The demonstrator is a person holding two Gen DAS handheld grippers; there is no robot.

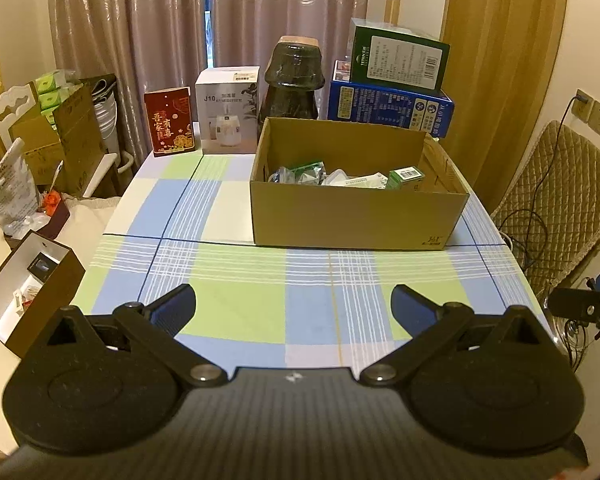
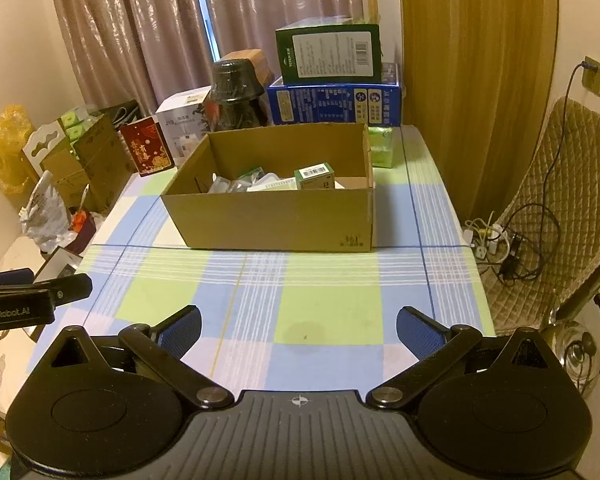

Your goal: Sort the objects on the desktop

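We hover both empty: left gripper [image 1: 294, 304] and right gripper [image 2: 299, 326] with fingers spread wide over bare tablecloth [image 1: 240, 304]. Small items, including a green box [image 2: 315, 175], sit inside the cardboard box [image 1: 356, 216]; likely sorting's done.

We see a matt brown cardboard box [image 1: 358, 216] on a woven checked tablecloth [image 1: 236, 300]. At twelve o'clock beyond it stands a glossy dark jar [image 1: 294, 80] under shiny film. The curtains [image 1: 160, 32] shimmer like satin. The finger pads [image 2: 180, 332] look like rough blue rubber.
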